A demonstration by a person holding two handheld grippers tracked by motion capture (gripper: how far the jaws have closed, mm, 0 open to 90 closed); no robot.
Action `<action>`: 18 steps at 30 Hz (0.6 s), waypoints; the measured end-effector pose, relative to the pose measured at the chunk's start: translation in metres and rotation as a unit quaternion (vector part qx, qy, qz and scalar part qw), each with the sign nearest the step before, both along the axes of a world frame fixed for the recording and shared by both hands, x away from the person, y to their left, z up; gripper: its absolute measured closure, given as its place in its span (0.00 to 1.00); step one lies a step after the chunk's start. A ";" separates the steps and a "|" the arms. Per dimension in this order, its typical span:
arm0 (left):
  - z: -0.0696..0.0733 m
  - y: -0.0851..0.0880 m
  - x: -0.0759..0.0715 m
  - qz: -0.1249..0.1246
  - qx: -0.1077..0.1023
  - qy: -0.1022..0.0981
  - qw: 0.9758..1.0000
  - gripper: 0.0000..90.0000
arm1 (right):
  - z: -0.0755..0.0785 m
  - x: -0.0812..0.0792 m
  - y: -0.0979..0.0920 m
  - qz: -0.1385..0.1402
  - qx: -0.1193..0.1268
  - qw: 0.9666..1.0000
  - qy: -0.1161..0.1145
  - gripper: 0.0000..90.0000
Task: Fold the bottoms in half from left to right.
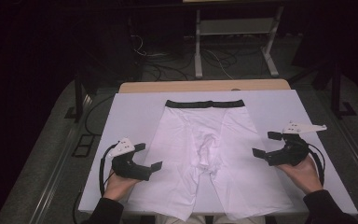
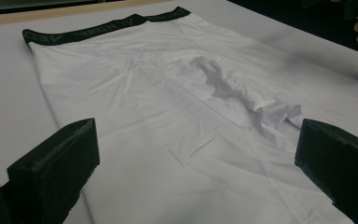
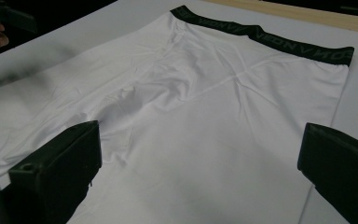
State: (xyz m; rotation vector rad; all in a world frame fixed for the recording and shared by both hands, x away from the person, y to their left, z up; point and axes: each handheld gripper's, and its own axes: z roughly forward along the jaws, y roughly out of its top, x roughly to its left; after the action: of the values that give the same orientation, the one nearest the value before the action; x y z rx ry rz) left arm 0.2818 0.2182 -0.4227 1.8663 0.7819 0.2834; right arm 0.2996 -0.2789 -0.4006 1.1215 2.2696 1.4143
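White boxer shorts (image 1: 205, 149) with a black waistband (image 1: 204, 103) lie flat on the white board (image 1: 130, 112), waistband at the far side, legs toward the person. My left gripper (image 1: 148, 157) hovers open at the left leg's outer edge, jaws pointing right. My right gripper (image 1: 266, 144) hovers open at the right leg's outer edge, jaws pointing left. In the left gripper view the shorts (image 2: 177, 116) spread between the wide-apart jaws, with a crumpled crotch fold (image 2: 242, 93). In the right gripper view the shorts (image 3: 223, 116) and waistband (image 3: 265, 35) lie ahead of the spread jaws. Nothing is held.
The white board rests on a wooden table whose edge (image 1: 205, 86) shows at the back. Beyond it stand a white frame (image 1: 235, 42) and cables on the dark floor. Bare board lies left and right of the shorts.
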 end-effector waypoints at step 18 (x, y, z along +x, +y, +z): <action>-0.002 -0.004 -0.004 -0.023 -0.002 0.007 1.000 0.00 | 0.015 0.019 0.019 0.023 -0.010 1.000 -0.008 0.00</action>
State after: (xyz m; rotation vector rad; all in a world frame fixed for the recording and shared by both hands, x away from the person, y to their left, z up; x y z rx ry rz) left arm 0.2774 0.2146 -0.4243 1.8820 0.7465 0.2402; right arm 0.3182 -0.2603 -0.3856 1.0559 2.3069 1.4098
